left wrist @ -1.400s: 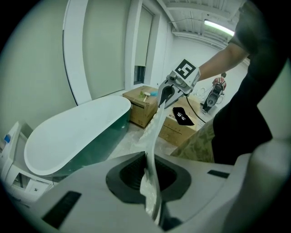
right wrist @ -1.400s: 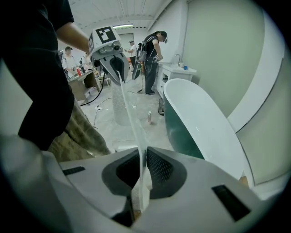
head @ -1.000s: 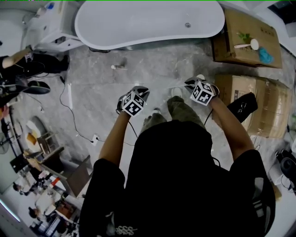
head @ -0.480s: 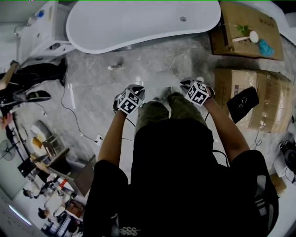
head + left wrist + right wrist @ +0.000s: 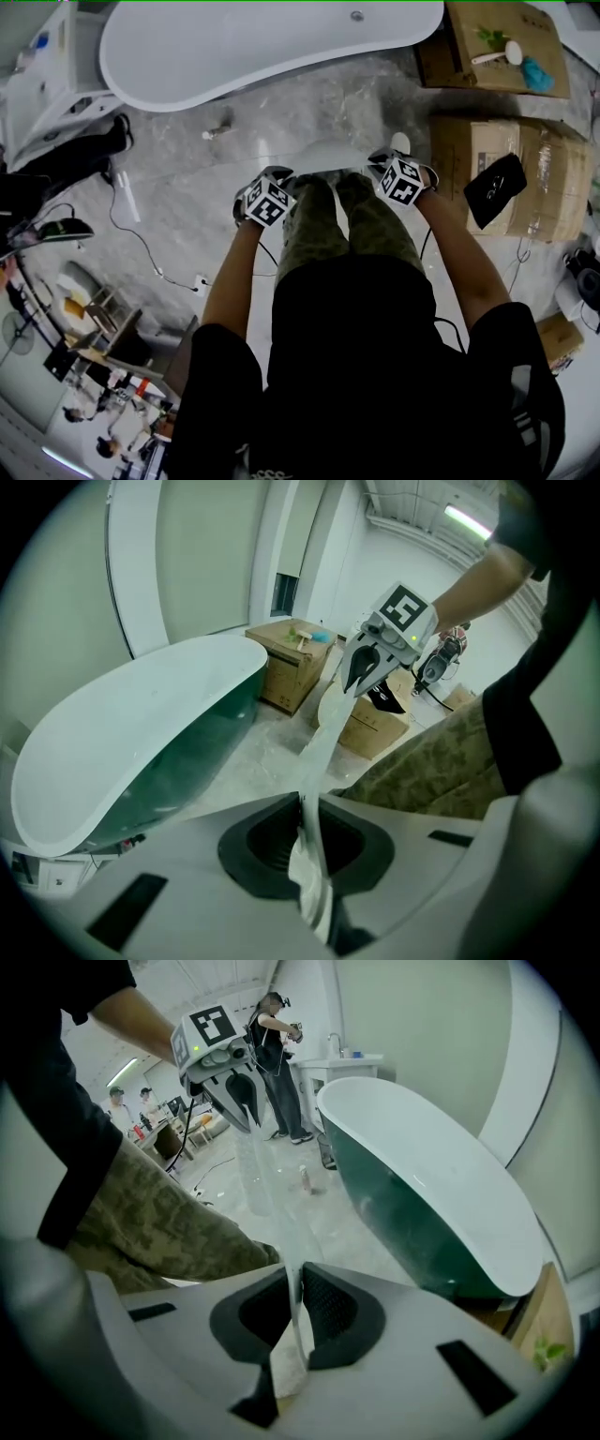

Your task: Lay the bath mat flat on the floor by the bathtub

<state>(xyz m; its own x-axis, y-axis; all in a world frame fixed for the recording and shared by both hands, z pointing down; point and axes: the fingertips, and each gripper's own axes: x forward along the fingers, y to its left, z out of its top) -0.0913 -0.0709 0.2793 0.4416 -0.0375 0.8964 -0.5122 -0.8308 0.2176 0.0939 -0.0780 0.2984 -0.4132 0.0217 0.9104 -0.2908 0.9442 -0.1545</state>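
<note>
Floor [image 5: 281, 122] by bathtub [image 5: 272, 47] | left hand-held gripper [image 5: 305, 803] and right hand-held gripper [image 5: 292, 1288] pinch bath mat [image 5: 319, 733] | translucent, faint

I saw the translucent whitish plastic bath mat [image 5: 323, 738] as a thin, smooth, faintly shiny sheet. The oval white bathtub [image 5: 262, 47] was glossy inside, and its dark green outer wall was glossy too. The grey marbled floor [image 5: 187, 169] looked polished. The brown cardboard boxes [image 5: 544, 169] were matt, the nearer one partly under shiny clear film. The left gripper [image 5: 309, 803] had a matt pale grey plastic body, and on the right gripper [image 5: 295, 1274] the dark pads [image 5: 330, 1307] looked finely textured. The person's camouflage trousers [image 5: 328, 234] were matt cloth.
</note>
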